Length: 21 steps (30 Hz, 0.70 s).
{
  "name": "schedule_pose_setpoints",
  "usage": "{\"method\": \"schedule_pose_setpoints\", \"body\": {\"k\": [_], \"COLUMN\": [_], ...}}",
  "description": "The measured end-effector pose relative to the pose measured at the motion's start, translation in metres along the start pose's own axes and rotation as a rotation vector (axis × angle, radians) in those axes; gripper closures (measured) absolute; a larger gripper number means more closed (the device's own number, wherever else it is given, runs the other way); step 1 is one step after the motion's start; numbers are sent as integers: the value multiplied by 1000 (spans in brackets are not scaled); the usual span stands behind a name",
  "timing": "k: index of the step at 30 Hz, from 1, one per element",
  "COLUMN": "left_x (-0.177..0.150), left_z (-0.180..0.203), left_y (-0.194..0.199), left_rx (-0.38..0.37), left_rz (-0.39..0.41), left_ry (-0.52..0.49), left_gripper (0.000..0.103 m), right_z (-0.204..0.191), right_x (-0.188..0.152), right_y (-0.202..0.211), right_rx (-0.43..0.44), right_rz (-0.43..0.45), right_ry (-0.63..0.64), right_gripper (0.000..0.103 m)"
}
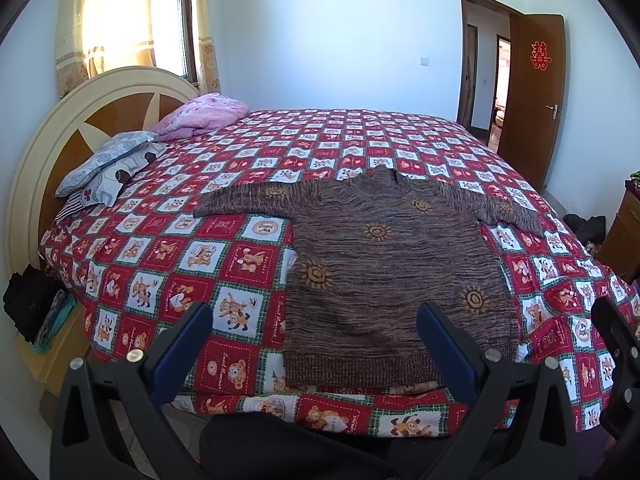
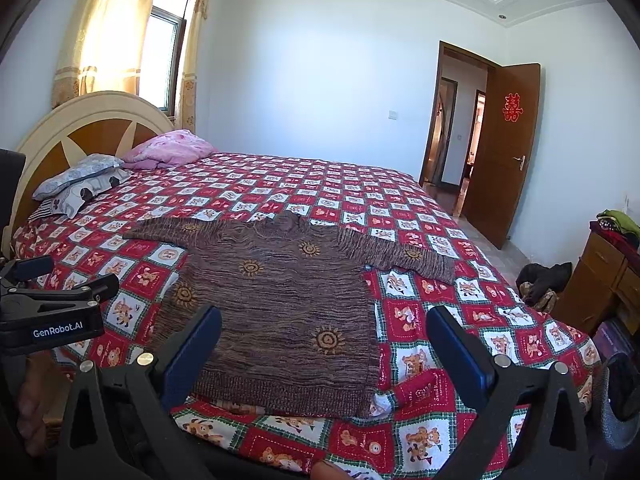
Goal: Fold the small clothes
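A brown knitted sweater (image 1: 392,276) with orange sun motifs lies flat on the bed, sleeves spread out to both sides, hem toward me. It also shows in the right wrist view (image 2: 276,312). My left gripper (image 1: 316,316) is open and empty, held above the near bed edge, its fingers framing the sweater's lower left part. My right gripper (image 2: 324,320) is open and empty, above the hem and the sweater's lower right part. The left gripper body (image 2: 52,312) shows at the left of the right wrist view.
The bed has a red and white checked cartoon quilt (image 1: 200,256). Pillows (image 1: 120,160) lie by the rounded headboard (image 1: 52,132). A nightstand with dark clothes (image 1: 36,312) stands left. A wooden dresser (image 2: 604,280) and an open door (image 2: 500,152) are right.
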<state>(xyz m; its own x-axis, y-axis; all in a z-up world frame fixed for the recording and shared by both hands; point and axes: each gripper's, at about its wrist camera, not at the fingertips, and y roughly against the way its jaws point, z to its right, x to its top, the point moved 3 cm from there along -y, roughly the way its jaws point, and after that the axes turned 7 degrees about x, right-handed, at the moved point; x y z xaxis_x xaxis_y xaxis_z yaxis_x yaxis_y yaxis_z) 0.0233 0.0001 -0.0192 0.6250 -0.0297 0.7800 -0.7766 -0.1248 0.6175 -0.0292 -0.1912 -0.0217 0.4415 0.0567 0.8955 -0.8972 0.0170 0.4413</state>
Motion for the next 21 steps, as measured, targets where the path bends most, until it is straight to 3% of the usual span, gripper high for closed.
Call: {"method": "schedule_pose_setpoints", "body": {"k": [21], "left_x": [2], "left_z": [-4], "left_y": [1], "left_rx": [4], "left_rz": [10], "left_ry": [8], "left_gripper": [0], "right_z": [0], "right_x": [-4], "right_y": [-4], "right_rx": [4], "right_rz": [-10], "right_ry": [-2], "right_gripper": [1]}}
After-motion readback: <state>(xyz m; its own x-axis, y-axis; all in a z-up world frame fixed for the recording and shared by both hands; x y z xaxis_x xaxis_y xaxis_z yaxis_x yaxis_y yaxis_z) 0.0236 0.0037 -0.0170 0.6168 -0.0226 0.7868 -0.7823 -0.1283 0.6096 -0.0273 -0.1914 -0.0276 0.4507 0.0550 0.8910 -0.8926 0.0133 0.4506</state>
